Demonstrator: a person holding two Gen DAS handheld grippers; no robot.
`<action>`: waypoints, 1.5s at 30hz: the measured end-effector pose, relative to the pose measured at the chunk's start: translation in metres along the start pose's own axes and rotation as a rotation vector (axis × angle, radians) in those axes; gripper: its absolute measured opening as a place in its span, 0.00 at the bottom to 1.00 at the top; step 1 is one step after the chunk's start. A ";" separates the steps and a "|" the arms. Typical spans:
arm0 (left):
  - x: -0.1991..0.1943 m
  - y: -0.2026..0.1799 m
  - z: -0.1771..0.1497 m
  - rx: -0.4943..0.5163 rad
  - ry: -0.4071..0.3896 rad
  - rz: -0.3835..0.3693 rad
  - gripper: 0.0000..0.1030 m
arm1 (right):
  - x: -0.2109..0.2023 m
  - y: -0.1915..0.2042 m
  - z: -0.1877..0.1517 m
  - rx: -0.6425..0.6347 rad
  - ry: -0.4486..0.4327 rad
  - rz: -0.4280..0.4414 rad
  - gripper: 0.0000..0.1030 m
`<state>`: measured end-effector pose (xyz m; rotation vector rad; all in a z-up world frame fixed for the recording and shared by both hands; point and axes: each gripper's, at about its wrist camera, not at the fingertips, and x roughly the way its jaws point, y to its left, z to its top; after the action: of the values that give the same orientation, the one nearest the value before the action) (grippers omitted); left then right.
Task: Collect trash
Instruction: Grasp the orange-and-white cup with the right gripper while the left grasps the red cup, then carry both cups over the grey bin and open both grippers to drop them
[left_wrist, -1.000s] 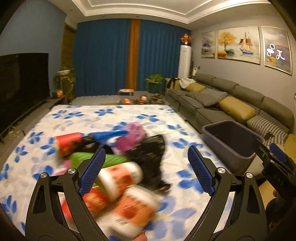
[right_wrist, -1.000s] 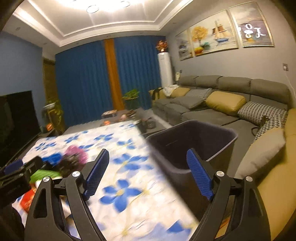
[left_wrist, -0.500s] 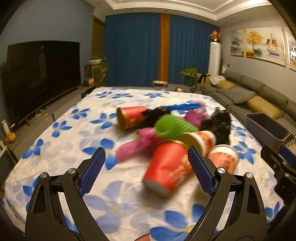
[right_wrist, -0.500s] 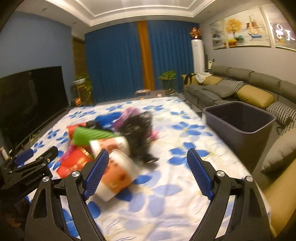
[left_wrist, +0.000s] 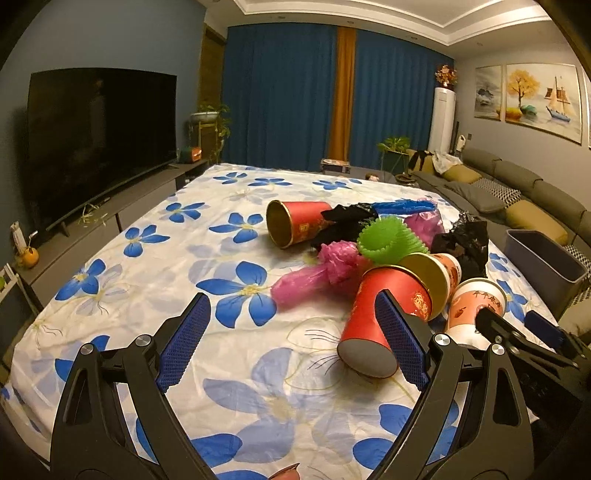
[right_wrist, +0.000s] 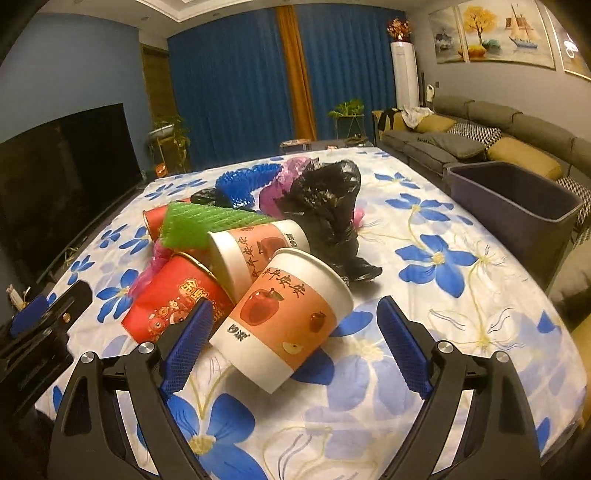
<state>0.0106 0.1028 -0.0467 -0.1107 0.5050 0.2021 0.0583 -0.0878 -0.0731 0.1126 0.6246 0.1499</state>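
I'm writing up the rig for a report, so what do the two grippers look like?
The left gripper and right gripper look alike: matte black forked frames, silver round bolts at the joints, and two fingers faced with bright blue pads with a fine mesh texture. No cables, sleeves or readable markings show.

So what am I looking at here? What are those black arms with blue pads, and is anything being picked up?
Those are two hand-held grippers, one in each of a person's hands, each with its own camera looking along its fingers. One picture is from the left gripper, the other from the right gripper. Both are open and hold nothing. On the flowered cloth lies a trash pile: red cups, white apple cups, a black bag, pink plastic, a green spiky piece. The grey bin waits on the right.
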 end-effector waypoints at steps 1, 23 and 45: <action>0.001 0.000 0.000 0.002 0.003 -0.006 0.86 | 0.003 0.000 0.000 0.009 0.009 0.002 0.85; 0.030 -0.029 -0.013 0.082 0.130 -0.179 0.86 | 0.013 -0.010 0.001 -0.005 0.043 0.044 0.52; 0.063 -0.037 -0.011 0.105 0.280 -0.295 0.61 | 0.029 -0.014 0.008 -0.014 0.090 0.053 0.57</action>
<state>0.0673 0.0749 -0.0854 -0.1102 0.7692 -0.1306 0.0879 -0.0967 -0.0858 0.1092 0.7104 0.2119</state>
